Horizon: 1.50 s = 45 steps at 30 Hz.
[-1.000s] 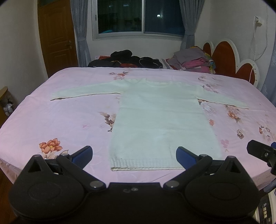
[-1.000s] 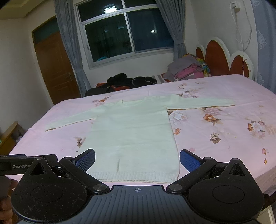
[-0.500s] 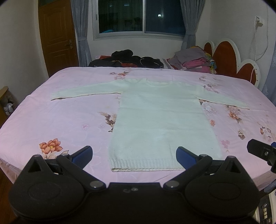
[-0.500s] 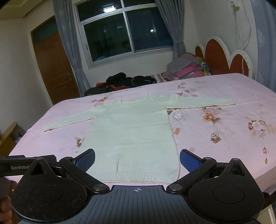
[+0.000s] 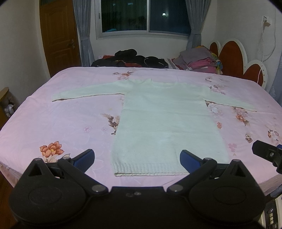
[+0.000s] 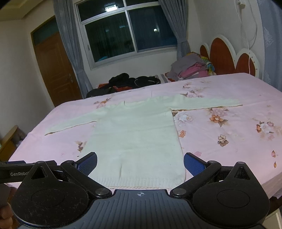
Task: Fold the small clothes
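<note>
In the left wrist view, a pale cream knitted long-sleeved sweater (image 5: pixel 165 126) is lying flat on a bed covered with a pink floral-printed sheet (image 5: pixel 70 123), its sleeves stretching out to either side and its ribbed hem lying nearest the camera, close to the bed's near edge. The left gripper (image 5: pixel 136 158) is hovering just short of that hem with its blue-padded jaws spread wide and pinching nothing. At the right edge, a black part of the right gripper (image 5: pixel 266 153) is poking into view. Beyond the bed, a heap of dark clothes (image 5: pixel 130 59) is sitting under a dark window (image 5: pixel 146 16) with grey curtains, a stack of folded pink and grey garments (image 5: pixel 201 59) is resting by a red and white petal-shaped headboard (image 5: pixel 236 58), and a brown wooden door (image 5: pixel 58 35) is standing at the left.

In the right wrist view, the same sweater (image 6: pixel 137 137) is spreading across the sheet (image 6: pixel 229 133), hem toward the camera. The right gripper (image 6: pixel 140 163) is hanging over the hem's edge with its jaws spread wide and gripping nothing. At the left, the black body of the left gripper (image 6: pixel 21 170), lettered "GenRobo", is showing, with part of a hand (image 6: pixel 6 213) below it. The dark clothes (image 6: pixel 126 82), folded stack (image 6: pixel 192 68), headboard (image 6: pixel 227 54), window (image 6: pixel 128 30) and door (image 6: pixel 52 67) are lying beyond.
</note>
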{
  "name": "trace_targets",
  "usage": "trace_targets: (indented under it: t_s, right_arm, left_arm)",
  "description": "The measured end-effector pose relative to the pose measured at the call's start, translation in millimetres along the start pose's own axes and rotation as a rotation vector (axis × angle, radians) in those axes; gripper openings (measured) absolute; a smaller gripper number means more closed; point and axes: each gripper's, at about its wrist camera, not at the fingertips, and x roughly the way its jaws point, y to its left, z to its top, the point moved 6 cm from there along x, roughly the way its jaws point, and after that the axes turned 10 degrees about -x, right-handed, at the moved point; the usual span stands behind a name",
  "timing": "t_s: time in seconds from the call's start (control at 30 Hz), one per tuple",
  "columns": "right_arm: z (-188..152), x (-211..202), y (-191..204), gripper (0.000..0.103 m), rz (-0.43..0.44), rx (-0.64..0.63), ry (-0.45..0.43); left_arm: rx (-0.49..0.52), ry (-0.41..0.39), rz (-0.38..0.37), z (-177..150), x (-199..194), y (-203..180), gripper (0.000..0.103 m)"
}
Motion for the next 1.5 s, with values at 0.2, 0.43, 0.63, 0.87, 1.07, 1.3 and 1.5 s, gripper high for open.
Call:
trace_targets:
  t_s: [0.2, 0.43, 0.63, 0.87, 1.07, 1.3, 1.5]
  right_arm:
    - [0.6, 4.6, -1.6, 0.103, -0.010, 0.005, -0.001]
    - [6.5, 19.2, -7.7, 0.103, -0.025, 0.021, 0.011]
    - [11.2, 36.0, -16.3, 0.103, -0.036, 0.038, 0.027]
    - [18.6, 64.4, -24.5, 0.103, -0.070, 0.041, 0.044]
    - [27.6, 100.2, -38.7, 0.103, -0.127, 0.068, 0.069]
    - [46.9, 138.6, -55.0, 0.103, -0.198, 0.093, 0.072]
    - [65.0, 165.7, -70.5, 0.103, -0.249, 0.128, 0.056]
  left_arm:
    - [-0.001, 0.012, 0.004, 2.2, 10.1, -1.5, 0.103]
    - [0.007, 0.020, 0.007, 8.6, 23.3, -3.3, 0.103]
    - [0.013, 0.035, 0.011, 18.6, 41.7, -4.1, 0.103]
    - [0.022, 0.044, 0.003, 35.0, 72.1, -6.1, 0.103]
    - [0.030, 0.070, -0.031, 56.6, 113.6, -7.7, 0.103]
    - [0.063, 0.076, -0.051, 88.6, 164.1, -12.6, 0.103]
    - [0.094, 0.091, -0.074, 107.5, 198.6, -18.7, 0.103]
